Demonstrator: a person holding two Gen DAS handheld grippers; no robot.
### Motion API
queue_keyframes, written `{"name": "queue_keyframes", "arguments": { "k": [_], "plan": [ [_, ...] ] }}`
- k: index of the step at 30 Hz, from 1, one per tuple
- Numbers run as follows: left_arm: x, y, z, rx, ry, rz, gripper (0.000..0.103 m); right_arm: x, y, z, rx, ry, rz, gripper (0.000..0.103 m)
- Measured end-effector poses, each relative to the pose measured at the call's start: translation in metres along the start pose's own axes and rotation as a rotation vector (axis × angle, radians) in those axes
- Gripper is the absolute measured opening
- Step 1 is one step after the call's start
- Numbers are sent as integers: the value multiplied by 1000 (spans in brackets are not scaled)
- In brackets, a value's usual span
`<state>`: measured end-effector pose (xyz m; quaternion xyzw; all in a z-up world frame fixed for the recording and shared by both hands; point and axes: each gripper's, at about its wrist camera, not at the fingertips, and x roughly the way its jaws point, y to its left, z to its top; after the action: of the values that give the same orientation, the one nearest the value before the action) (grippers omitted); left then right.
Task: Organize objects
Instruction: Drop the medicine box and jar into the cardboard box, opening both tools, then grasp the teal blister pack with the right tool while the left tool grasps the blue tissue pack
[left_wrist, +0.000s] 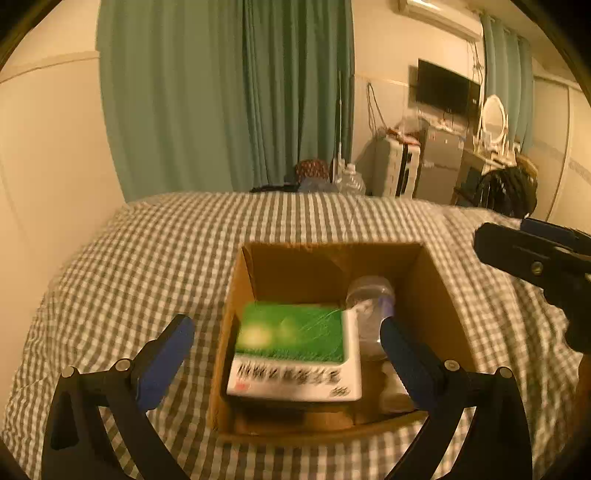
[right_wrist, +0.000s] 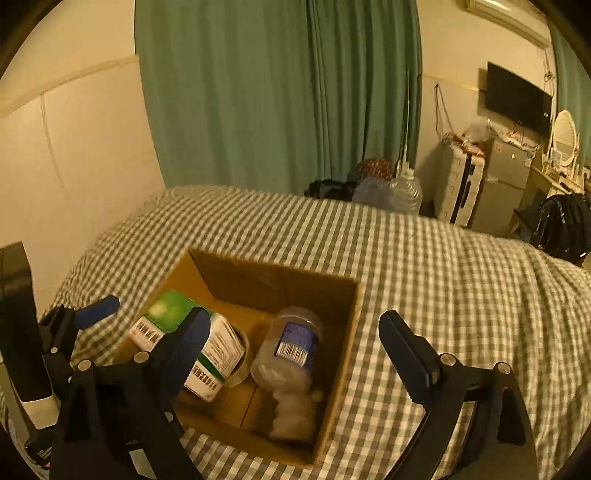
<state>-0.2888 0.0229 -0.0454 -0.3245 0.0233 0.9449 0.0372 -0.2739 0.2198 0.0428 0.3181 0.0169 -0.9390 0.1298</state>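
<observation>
An open cardboard box (left_wrist: 436, 291) (right_wrist: 343, 354) sits on the checked bed. Inside lie a green and white carton (left_wrist: 295, 350) (right_wrist: 207, 343), blurred in the left wrist view, and a clear plastic jar with a purple label (left_wrist: 369, 306) (right_wrist: 291, 343). A tape roll (right_wrist: 242, 363) lies under the carton. My left gripper (left_wrist: 288, 343) is open over the box, its fingers wide on either side of the carton, apart from it. My right gripper (right_wrist: 295, 339) is open and empty above the box. It also shows in the left wrist view (left_wrist: 532, 262) at the right edge.
The grey and white checked bedcover (left_wrist: 166, 258) (right_wrist: 443, 266) spreads all round the box. Green curtains (right_wrist: 277, 92) hang behind. Water jugs (right_wrist: 402, 192), a white suitcase (right_wrist: 461, 192) and a black bag (right_wrist: 561, 225) stand beyond the bed's far edge.
</observation>
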Motion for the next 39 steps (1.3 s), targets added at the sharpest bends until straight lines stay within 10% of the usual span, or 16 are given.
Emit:
{"name": "queue_keyframes", "arguments": {
  "k": [9, 18, 29, 39],
  "plan": [
    [-122, 12, 9, 11, -130, 50, 103, -132, 19, 4, -38, -140, -67, 95],
    [-194, 25, -54, -2, -151, 52, 103, -212, 35, -35, -79, -186, -155, 97],
    [-143, 26, -178, 1, 37, 183, 103, -124, 49, -159, -75, 71, -118, 97],
    [-108, 41, -199, -33, 144, 217, 103, -54, 75, -233, -120, 319, -10, 97]
  ]
}}
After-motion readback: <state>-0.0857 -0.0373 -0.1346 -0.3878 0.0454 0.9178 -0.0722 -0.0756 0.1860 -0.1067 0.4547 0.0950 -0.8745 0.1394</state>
